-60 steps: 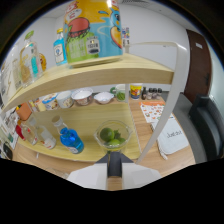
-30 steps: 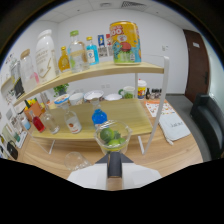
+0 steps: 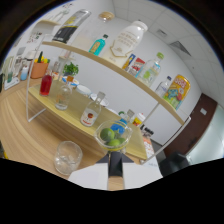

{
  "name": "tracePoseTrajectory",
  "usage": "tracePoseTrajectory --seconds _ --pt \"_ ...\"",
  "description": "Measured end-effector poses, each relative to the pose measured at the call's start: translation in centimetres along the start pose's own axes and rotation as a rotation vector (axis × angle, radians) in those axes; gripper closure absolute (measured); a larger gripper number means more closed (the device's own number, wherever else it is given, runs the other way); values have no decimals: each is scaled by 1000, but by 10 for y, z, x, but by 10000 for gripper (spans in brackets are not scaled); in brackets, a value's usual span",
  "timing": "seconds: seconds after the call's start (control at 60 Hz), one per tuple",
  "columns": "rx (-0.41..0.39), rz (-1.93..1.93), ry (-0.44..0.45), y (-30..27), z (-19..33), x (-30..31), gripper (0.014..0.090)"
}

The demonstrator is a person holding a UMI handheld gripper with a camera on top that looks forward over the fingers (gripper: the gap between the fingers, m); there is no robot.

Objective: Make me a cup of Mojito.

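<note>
A small cup of limes (image 3: 114, 136) is held clamped in the gripper (image 3: 114, 159). It should be kept level and carried to the glass (image 3: 67, 156), just beside it on the table (image 3: 30, 125).

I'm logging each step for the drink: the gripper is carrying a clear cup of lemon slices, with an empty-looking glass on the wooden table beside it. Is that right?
Not quite. In the gripper view, the clear cup just ahead of the gripper holds green limes, not lemon slices. The rest stands: a glass sits on the wooden table beside it.
</note>
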Motion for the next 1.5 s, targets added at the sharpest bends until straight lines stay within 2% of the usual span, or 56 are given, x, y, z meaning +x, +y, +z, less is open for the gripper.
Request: tracePoseTrajectory --seconds 0.267,0.633,0.8,1.017,1.167,1.333,1.5 --pt "120 -529 132 -18 7 11 886" --pt "244 -1004 158 -23 9 -11 886" --pt "278 -1080 152 -23 12 -19 889" --pt "281 -896 129 -28 3 -9 887" --pt "262 -508 95 -39 -16 23 886" --pt "241 -93 16 -24 -29 57 886" --pt "98 217 -82 48 -13 63 886"
